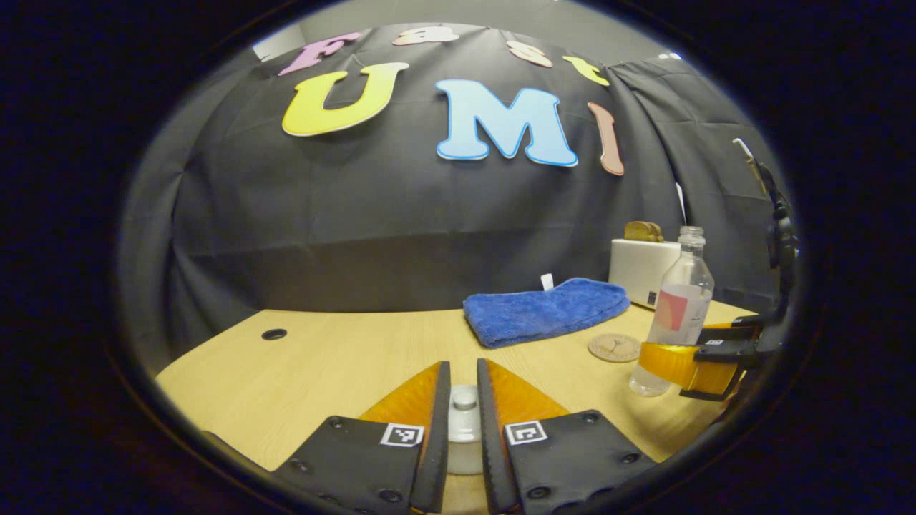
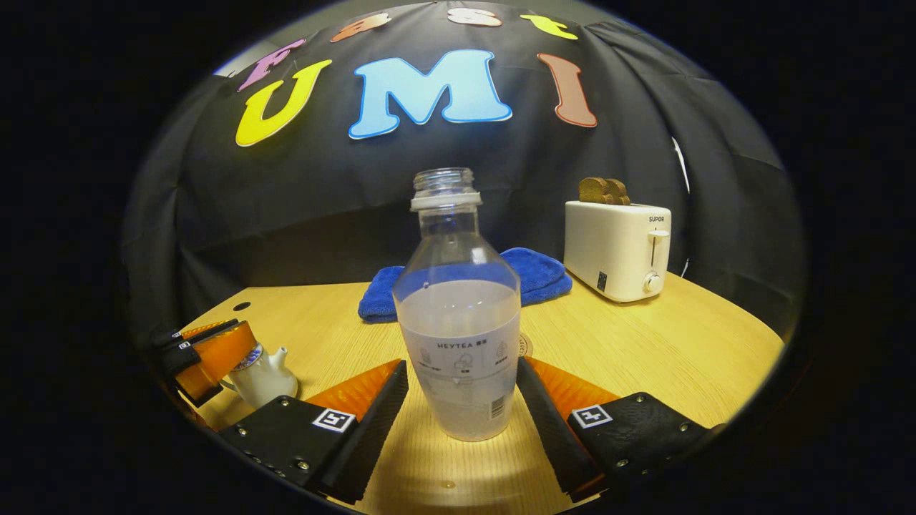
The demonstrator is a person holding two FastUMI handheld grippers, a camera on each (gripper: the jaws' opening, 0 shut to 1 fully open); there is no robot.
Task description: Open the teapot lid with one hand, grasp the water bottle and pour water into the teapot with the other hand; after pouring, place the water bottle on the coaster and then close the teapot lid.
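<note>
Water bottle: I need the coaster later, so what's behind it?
Behind the water bottle lie a folded blue towel and the coaster, mostly hidden by the bottle in the right gripper view.

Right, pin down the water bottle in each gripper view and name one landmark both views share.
Left gripper view: the water bottle stands at the right edge of the table, between the right gripper's fingers, right of the coaster.
Right gripper view: it stands upright at centre, uncapped and part full, between that gripper's own fingers.
Shared landmark: the folded blue towel, just behind the bottle in both.
</note>
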